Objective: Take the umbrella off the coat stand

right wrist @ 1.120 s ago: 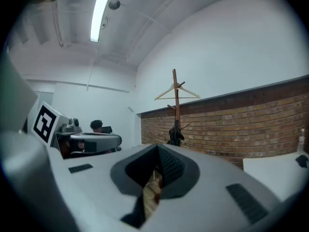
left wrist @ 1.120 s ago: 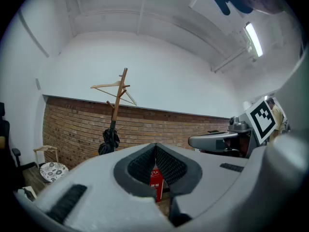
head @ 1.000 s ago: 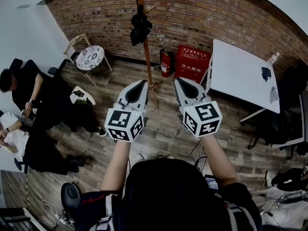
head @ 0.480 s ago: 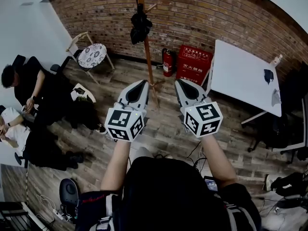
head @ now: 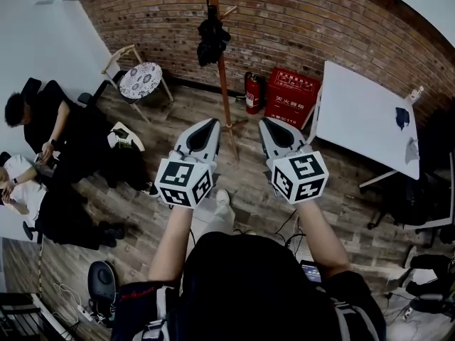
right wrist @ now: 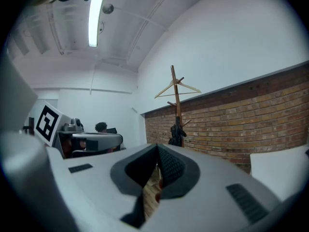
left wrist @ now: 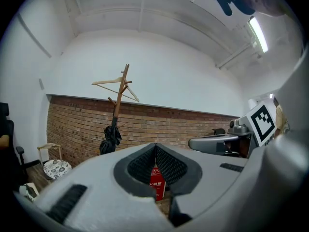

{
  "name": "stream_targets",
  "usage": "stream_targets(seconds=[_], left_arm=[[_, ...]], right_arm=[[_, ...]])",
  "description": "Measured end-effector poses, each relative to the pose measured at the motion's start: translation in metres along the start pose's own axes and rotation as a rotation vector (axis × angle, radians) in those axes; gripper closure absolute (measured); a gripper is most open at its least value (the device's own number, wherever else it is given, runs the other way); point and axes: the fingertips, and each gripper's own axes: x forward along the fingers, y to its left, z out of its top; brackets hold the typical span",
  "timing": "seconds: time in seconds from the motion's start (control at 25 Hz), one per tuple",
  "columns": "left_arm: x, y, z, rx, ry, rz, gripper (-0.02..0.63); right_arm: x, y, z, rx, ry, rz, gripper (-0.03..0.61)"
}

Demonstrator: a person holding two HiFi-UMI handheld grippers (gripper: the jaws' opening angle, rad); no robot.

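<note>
well, over on the left two seated people (head: 50, 141) are sitting by the white wall, and a small wooden chair (head: 138, 82) with a patterned cushion is standing near the brick wall (head: 320, 27). the person in the middle of the room is holding both tools out level in front of them. the left gripper (head: 211, 122) is pointing toward the foot of the coat stand (head: 222, 84), with its jaws pressing together and nothing sitting between them. the coat stand is rising in front of the brick wall, well apart from both grippers. the umbrella (head: 212, 38), black and folded, is hanging high on the pole beside the side pegs, and a wooden hanger (left wrist: 113, 83) is resting at the very top. just right of the stand's base a red fire extinguisher (head: 251, 93) is standing on the wood floor, beside a red box (head: 291, 96). the right gripper (head: 264, 121) is hovering alongside the left one, its jaws also closing on each other and gripping nothing. farther right a white table (head: 362, 112) is standing near the wall.
</note>
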Motion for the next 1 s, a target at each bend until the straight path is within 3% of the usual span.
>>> stream_targets(seconds=[1.0], left_arm=[[0.114,0.108,0.0,-0.051,0.025,-0.027,0.594]], right_arm=[[0.145,-0.051,0.01,-0.002,0.038,-0.007,0.549]])
